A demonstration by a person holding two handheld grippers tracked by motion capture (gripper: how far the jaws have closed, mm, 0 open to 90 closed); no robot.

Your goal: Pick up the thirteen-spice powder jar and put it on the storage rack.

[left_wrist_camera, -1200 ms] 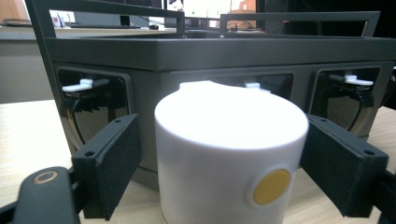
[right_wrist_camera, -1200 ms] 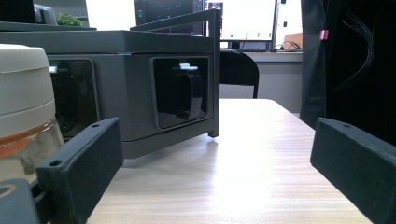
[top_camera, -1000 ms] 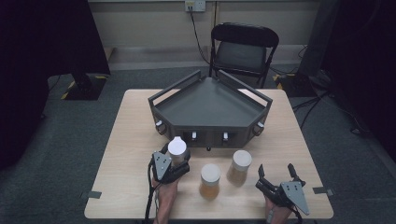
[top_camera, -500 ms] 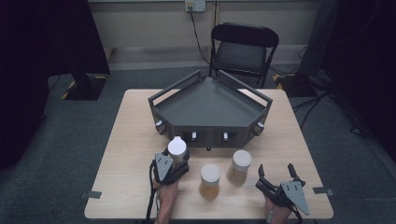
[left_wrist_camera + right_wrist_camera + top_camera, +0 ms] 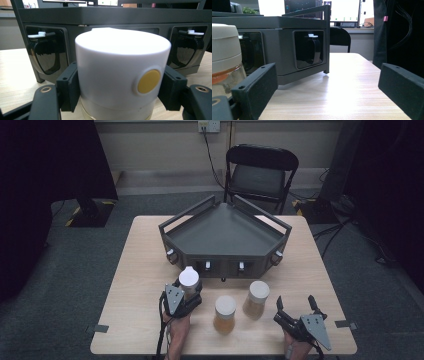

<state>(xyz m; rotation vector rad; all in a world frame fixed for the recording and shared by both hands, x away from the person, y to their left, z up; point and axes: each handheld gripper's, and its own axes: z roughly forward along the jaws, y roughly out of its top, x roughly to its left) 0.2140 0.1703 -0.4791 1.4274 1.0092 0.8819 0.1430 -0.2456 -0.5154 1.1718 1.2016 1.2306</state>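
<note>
Now the left claw [image 5: 186,292] is clamped on the white lid of a jar [image 5: 188,279] at lower left of centre in the high view, its pads [image 5: 68,88] pressing both sides so the jar can be lifted off the table [image 5: 140,270]. A second ago the jaws stood wider around that lid; they have just been closing onto it. Over at lower right, the right claw [image 5: 297,307] rests with jaws apart and empty, beside two amber jars [image 5: 225,312] and in front of the dark tray [image 5: 225,232].
</note>
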